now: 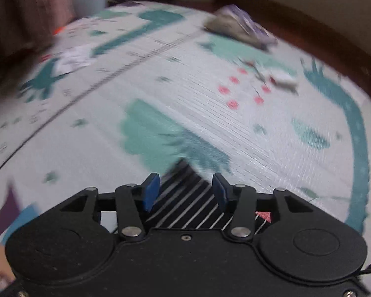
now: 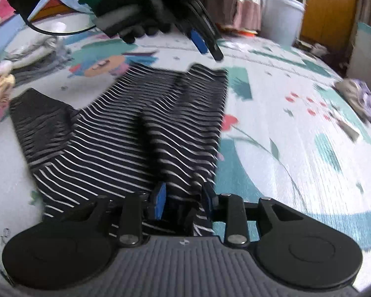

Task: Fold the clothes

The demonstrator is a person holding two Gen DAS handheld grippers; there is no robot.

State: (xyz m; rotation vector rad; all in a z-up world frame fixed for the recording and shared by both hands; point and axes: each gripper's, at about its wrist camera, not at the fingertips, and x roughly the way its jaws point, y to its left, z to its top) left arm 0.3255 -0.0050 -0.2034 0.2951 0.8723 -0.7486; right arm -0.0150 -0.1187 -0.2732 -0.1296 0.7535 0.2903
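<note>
The striped garment [image 2: 126,133] is spread flat on the play mat [image 2: 296,148] so a fold can be made. Its near edge is bunched between the right tongs [image 2: 183,198], seemingly clenched; the left tongs [image 1: 185,193] are held released above its far corner.

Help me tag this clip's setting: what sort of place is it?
Probably a home room: a printed play mat covers the surface, a potted plant and wooden cabinet stand behind, and a striped garment lies spread out.
</note>
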